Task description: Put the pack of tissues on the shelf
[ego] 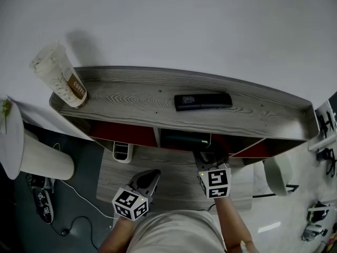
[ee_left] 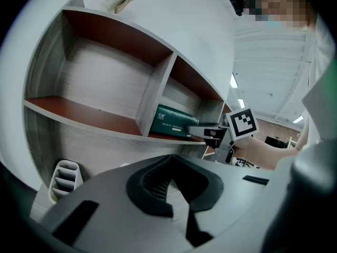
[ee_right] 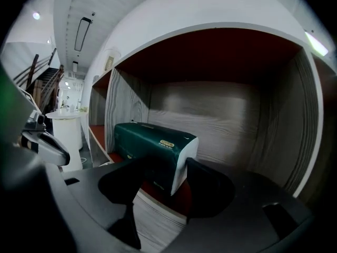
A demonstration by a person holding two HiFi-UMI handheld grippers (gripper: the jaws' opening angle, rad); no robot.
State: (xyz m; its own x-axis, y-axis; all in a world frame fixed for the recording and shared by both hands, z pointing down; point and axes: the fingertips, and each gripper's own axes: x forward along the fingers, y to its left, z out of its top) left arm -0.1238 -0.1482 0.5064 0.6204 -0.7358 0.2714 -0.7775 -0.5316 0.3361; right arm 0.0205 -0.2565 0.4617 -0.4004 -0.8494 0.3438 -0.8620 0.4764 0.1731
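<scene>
The dark green pack of tissues lies on the red floor of a compartment in the grey wooden shelf. In the head view the pack shows just under the shelf's top board. My right gripper reaches into that compartment, and both pads sit against the pack's near end. The left gripper view shows the pack with the right gripper on it. My left gripper hangs lower and to the left, over the lower board, shut and empty, also in the head view.
On the shelf's top board stand a clear cup with a brown sleeve and a flat black object. A white slotted holder sits on the lower board. A white round table is at the left, with cables and shoes on the floor.
</scene>
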